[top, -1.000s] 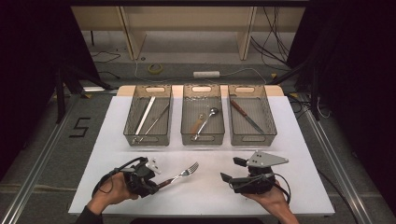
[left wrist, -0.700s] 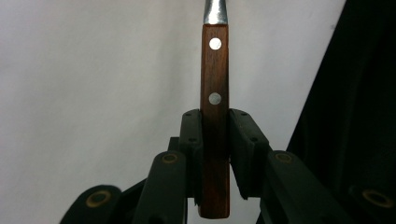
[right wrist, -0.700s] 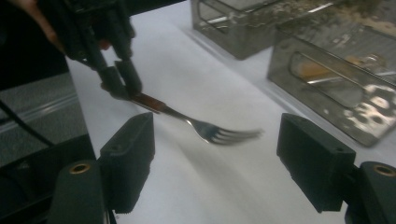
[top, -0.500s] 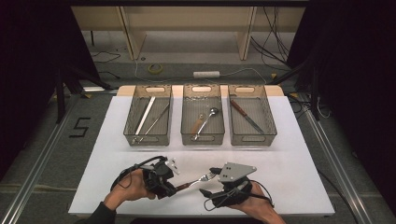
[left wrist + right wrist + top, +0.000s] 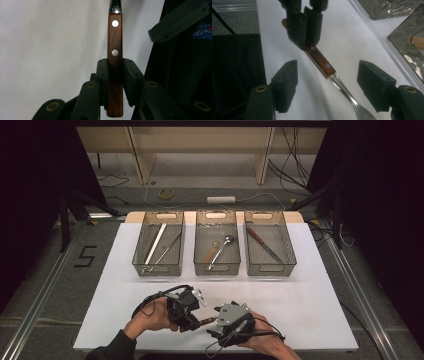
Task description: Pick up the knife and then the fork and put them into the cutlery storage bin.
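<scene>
A fork with a riveted wooden handle (image 5: 115,50) is clamped upright between the pads of my left gripper (image 5: 115,75), which is shut on the handle's lower part. In the high view the left gripper (image 5: 195,321) and right gripper (image 5: 216,324) meet nose to nose at the table's front edge, with the fork handle (image 5: 206,321) bridging them. In the right gripper view the fork (image 5: 325,66) runs from the left gripper (image 5: 305,25) down between the right gripper's (image 5: 327,82) two pads. These jaws have just been closing, but both pads still stand clear of the fork.
Three mesh trays stand in a row at the back of the white table: the left tray (image 5: 140,262) holds long thin sticks, the middle tray (image 5: 199,265) a spoon (image 5: 220,249), the right tray (image 5: 290,262) a knife (image 5: 264,244). A tray corner (image 5: 404,37) lies to the right gripper's right.
Both hands have moved toward each other at the front of the table. The right gripper has come up around the fork's metal end, which it now covers in the high view.
</scene>
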`<state>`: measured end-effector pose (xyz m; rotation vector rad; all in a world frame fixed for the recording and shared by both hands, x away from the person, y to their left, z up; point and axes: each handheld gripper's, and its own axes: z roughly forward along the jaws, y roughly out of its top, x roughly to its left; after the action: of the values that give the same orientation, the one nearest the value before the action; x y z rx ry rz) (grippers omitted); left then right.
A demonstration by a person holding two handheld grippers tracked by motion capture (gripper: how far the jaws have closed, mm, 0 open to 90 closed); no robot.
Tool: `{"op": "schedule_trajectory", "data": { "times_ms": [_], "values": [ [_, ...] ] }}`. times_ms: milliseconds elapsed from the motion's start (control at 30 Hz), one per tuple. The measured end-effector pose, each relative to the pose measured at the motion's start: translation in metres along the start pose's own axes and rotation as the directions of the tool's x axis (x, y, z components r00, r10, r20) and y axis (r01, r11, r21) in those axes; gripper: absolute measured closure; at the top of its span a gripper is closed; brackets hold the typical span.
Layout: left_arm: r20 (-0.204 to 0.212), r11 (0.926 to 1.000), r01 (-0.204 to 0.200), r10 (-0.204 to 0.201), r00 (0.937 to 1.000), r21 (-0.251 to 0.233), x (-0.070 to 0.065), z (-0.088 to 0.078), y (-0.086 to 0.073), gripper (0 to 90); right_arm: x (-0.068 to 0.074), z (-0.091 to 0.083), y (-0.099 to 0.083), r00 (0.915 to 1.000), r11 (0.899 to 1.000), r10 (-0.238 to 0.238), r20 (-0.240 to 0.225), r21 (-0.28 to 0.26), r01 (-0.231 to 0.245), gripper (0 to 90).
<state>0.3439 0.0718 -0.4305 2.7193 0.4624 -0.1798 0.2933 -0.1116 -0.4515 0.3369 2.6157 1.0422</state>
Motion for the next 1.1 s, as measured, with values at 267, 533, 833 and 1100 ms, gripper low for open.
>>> {"op": "schedule_trajectory", "data": {
  "times_ms": [267,533,833,1100],
  "values": [
    [0.018,0.9992,-0.030,0.030,0.9994,0.028,-0.003,0.001,0.009,75.4,0.005,0.007,-0.001,0.9967,0.996,-0.079,0.018,0.047,0.078,42.3],
    [0.034,0.9997,-0.009,0.008,0.9994,0.022,-0.003,0.002,0.008,75.5,0.012,0.012,-0.002,0.9830,0.982,-0.176,0.052,0.082,0.171,53.0],
    [0.059,0.9997,-0.010,0.009,0.9982,0.022,-0.004,0.001,0.009,75.4,0.017,0.013,-0.002,0.9576,0.958,-0.276,0.082,0.108,0.267,67.9],
    [0.077,0.9999,-0.009,0.010,0.9969,-0.013,-0.003,-0.002,0.007,75.2,0.022,0.012,-0.005,0.9088,0.907,-0.409,0.080,0.144,0.396,75.8]
  ]
}}
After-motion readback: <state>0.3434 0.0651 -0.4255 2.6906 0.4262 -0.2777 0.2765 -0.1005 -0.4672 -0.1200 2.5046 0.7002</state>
